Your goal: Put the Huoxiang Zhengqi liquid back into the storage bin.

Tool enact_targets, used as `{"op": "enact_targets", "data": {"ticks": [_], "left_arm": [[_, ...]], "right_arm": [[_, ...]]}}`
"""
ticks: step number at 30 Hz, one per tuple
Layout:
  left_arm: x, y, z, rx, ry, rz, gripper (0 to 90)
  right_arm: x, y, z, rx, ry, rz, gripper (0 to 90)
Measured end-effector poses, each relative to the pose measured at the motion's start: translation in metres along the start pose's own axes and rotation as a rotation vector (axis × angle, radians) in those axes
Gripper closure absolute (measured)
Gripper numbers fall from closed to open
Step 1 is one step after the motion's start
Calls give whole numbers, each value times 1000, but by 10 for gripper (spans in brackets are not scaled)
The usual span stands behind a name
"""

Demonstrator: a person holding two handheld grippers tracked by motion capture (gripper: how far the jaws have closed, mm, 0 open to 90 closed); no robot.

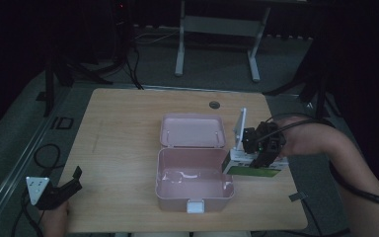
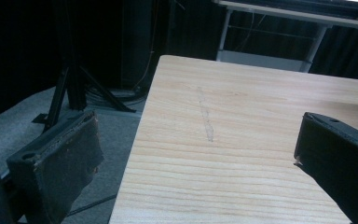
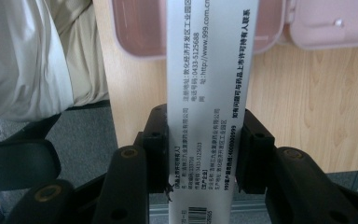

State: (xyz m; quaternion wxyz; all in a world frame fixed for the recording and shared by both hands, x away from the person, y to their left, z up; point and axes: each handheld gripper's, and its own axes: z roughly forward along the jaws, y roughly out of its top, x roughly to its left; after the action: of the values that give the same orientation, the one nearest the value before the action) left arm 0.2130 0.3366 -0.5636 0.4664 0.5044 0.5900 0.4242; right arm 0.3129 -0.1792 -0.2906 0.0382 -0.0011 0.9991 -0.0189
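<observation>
A white medicine carton [image 1: 252, 165] is held at the right rim of an open pink box [image 1: 195, 190].

The carton is pinched between the jaws of the right gripper [image 3: 204, 154], above the table [image 1: 123, 133]; placement inside appears not yet done. The left gripper [image 2: 196, 158] is seen with jaws spread, empty, at the table's left edge.

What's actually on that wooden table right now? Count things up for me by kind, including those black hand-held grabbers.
Pink lunch box, lid open: 1
White and green carton, held in the right gripper: 1
Hand-held grippers, counting the left gripper at the table's edge: 2
Total: 4
</observation>
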Motion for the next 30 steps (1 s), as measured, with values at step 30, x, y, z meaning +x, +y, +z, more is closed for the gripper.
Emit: {"op": "enact_targets", "data": {"ticks": [30], "left_arm": [[1,0,0,0,-13,-1,7]], "right_arm": [[8,105,16,64,28,-86,620]]}}
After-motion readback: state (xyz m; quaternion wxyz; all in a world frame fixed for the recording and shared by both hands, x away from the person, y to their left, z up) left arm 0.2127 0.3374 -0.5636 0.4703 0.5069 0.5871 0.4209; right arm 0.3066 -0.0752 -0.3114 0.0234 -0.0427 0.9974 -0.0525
